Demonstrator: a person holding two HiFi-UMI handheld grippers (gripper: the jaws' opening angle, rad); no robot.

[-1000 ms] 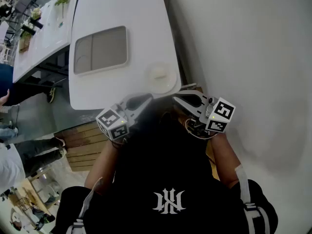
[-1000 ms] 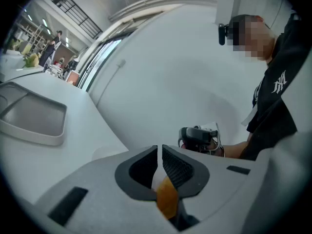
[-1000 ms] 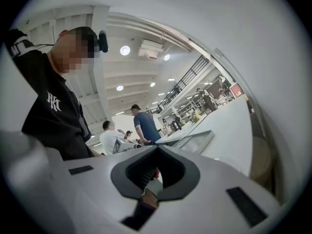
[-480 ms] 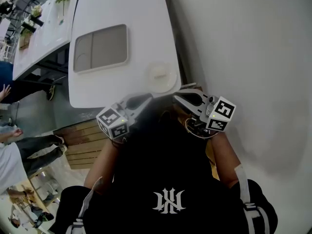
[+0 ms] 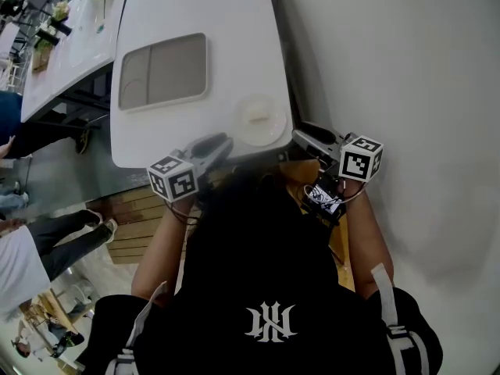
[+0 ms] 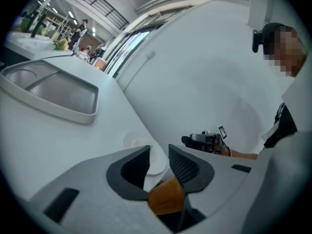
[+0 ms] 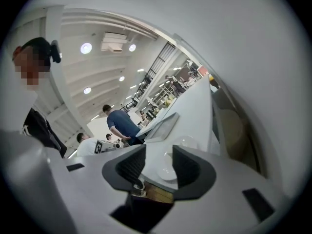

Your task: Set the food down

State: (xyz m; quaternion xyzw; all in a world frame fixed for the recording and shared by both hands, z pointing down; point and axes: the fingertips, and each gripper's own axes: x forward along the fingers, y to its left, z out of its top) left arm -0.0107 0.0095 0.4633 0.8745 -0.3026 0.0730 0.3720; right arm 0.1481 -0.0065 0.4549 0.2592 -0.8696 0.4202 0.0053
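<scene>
Nearest, the left tongs [image 5: 219, 143] and right tongs [image 5: 305, 135] were opening, with nothing gripped. Just beyond, the pale food [image 5: 258, 116] sat on a small plate [image 5: 269, 131] close to the tabletop [image 5: 156, 143] edge. A stray nudge could push it off. The tray [image 5: 160, 73] lay farther back.

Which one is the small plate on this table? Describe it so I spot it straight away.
Take the long white table that runs along the white wall. At its near end, on the wall side, lies the small plate. It is round, shallow and all white, unlike the large rectangular tray with grey compartments farther up the table.
</scene>
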